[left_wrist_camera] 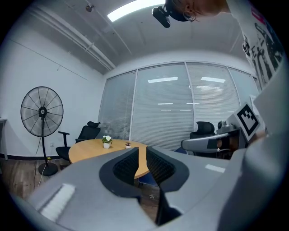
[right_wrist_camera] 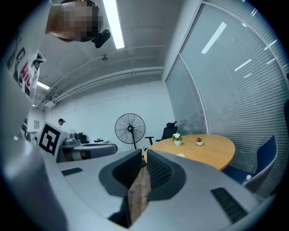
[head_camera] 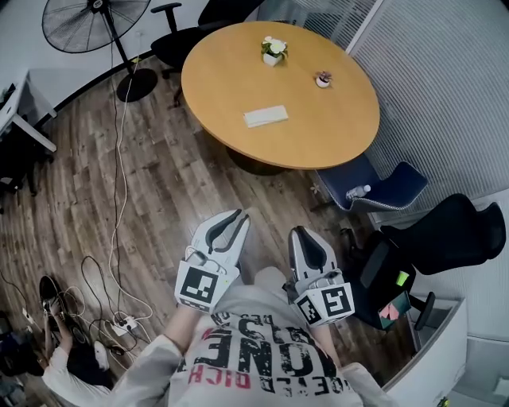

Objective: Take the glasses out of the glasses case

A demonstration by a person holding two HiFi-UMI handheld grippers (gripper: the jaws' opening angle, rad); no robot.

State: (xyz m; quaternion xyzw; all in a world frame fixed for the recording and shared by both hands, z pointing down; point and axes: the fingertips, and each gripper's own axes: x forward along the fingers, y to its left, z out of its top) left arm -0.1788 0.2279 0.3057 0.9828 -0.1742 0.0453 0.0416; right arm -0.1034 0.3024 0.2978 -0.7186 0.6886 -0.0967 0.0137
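The white case (head_camera: 266, 116) lies on the table (head_camera: 342, 119), a little toward the edge nearest me, well apart from both claws. I hold my claws close to my chest. My left claw (head_camera: 236, 216) is open a little and empty. My right claw (head_camera: 299, 231) is closed on nothing

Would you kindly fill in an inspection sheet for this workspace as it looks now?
Surface: round wooden table, ahead of both grippers.
Job's things: pale case, likely the glasses case, lies on it; glasses not seen.
Clutter: flower pot and small pot on the table.
Grippers: left gripper open, empty; right gripper shut, empty; both over the floor.
Cables: cables trail across the floor.
Surroundings: fan, blue chair, black chair.
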